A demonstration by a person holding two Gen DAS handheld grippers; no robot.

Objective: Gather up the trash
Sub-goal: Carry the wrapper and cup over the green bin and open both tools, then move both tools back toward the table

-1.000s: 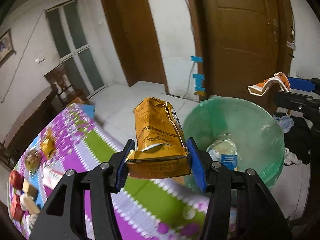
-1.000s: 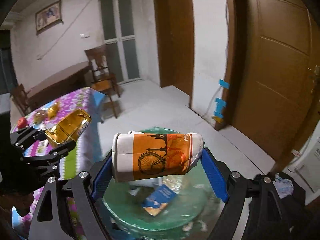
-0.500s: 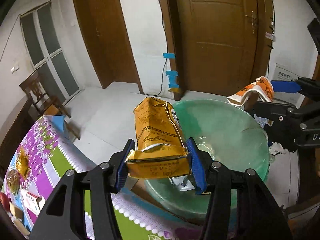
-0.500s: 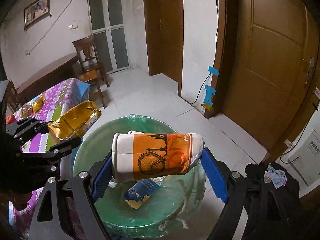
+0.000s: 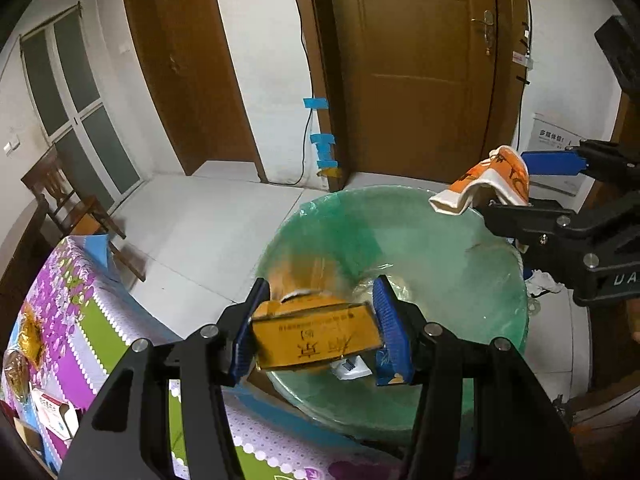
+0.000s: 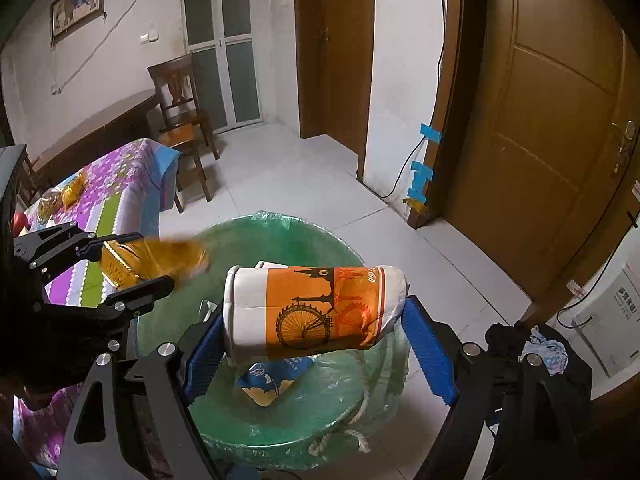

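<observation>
The left claw (image 5: 318, 320) grasps a crumpled yellow cardboard carton (image 5: 316, 338) above the near rim of a round bin lined with a green plastic bag (image 5: 420, 248). The right claw (image 6: 316, 334) clenches a flattened orange-and-white paper cup printed with a bicycle (image 6: 316, 312) over the same bin. Only the right wrist view shows a blue-and-yellow wrapper (image 6: 272, 380) lying inside; the left view shows the purple floral tablecloth of the table (image 5: 72, 300) beside the bin.

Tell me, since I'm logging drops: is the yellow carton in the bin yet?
Not yet. The yellow carton sits between the left gripper's pads above the green bin.
</observation>
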